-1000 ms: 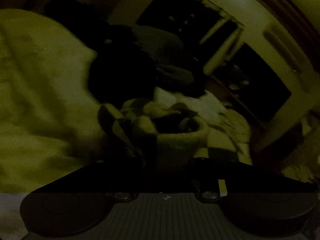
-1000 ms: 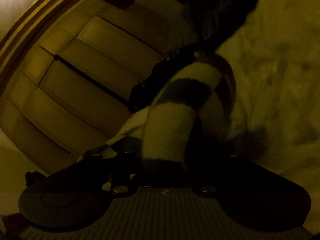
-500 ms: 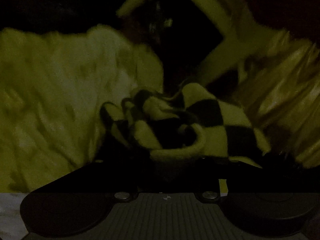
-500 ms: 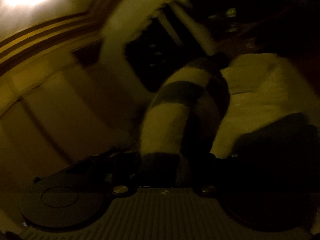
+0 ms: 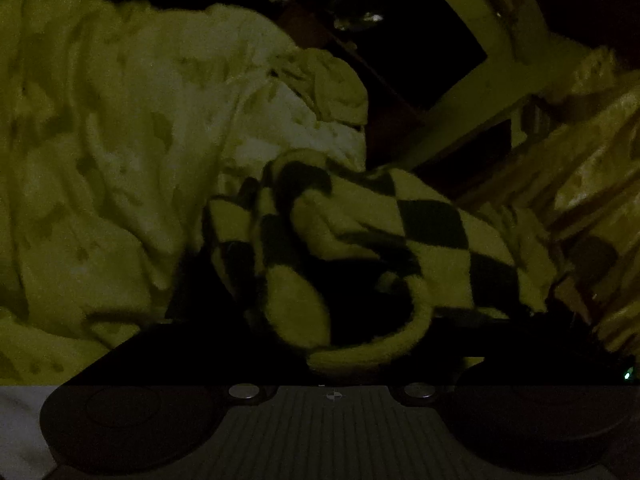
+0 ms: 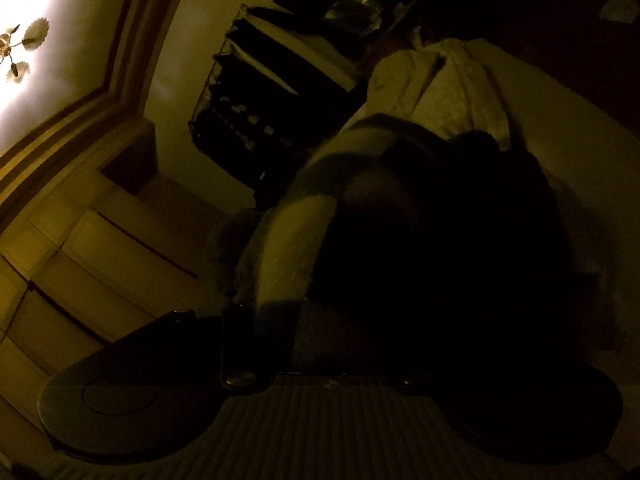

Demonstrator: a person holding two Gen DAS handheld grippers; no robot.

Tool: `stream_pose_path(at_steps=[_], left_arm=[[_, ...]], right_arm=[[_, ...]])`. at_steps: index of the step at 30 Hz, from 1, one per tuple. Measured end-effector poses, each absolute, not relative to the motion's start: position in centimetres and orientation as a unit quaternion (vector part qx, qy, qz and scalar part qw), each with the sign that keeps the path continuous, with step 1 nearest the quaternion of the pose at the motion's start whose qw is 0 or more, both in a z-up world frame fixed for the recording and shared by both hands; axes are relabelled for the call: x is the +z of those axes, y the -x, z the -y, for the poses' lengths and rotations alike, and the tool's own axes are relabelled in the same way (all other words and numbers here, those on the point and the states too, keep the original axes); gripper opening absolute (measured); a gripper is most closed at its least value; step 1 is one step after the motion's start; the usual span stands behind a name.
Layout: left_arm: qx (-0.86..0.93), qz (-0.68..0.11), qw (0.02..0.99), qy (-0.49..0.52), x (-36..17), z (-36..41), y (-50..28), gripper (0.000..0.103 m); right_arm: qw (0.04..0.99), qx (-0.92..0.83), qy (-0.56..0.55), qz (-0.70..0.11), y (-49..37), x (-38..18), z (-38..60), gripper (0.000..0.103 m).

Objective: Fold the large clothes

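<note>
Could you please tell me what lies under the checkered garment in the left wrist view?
A pale rumpled bedspread shows beside and behind the checkered garment; what lies directly beneath is covered.

ahead: checkered garment bunched | left: rumpled bedding | right: curtain

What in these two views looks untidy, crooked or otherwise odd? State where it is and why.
The checkered garment is bunched in a twisted heap just ahead of the left gripper, not spread flat. Behind it, the pale bedding is rumpled. The dark, blurred right wrist view hides most detail.
</note>
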State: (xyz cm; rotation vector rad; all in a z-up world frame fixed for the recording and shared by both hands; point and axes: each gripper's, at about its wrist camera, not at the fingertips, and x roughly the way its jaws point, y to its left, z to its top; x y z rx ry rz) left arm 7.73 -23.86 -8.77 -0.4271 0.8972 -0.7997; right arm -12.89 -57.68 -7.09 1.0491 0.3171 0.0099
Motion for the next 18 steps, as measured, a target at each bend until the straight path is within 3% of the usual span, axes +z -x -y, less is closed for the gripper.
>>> stream_pose_path(at_steps=[5,8,14,15,18], left_arm=[[-0.338,-0.406,0.834,0.158,-7.1,21.7,-5.4,0.103],[-0.321,-0.408,0.845,0.129,-6.6,20.0,-4.9,0.103],[-0.252,-0.416,0.874,-0.005,-5.0,17.9,-3.6,0.103],[-0.231,-0.412,0.881,-0.034,-4.6,17.9,-3.2,0.103],[-0.169,-0.392,0.896,-0.123,-3.4,18.8,-2.1,0.103]], right_arm=[[0.848,-0.003,-0.513,-0.130,13.1,-6.9,57.2,0.051],[0.848,-0.020,-0.518,-0.114,13.9,-6.5,56.6,0.060],[0.851,-0.106,-0.500,-0.122,16.4,-4.1,54.7,0.085],[0.854,-0.129,-0.486,-0.137,16.4,-3.6,54.4,0.099],[0.871,-0.183,-0.423,-0.169,17.1,-1.5,52.5,0.103]])
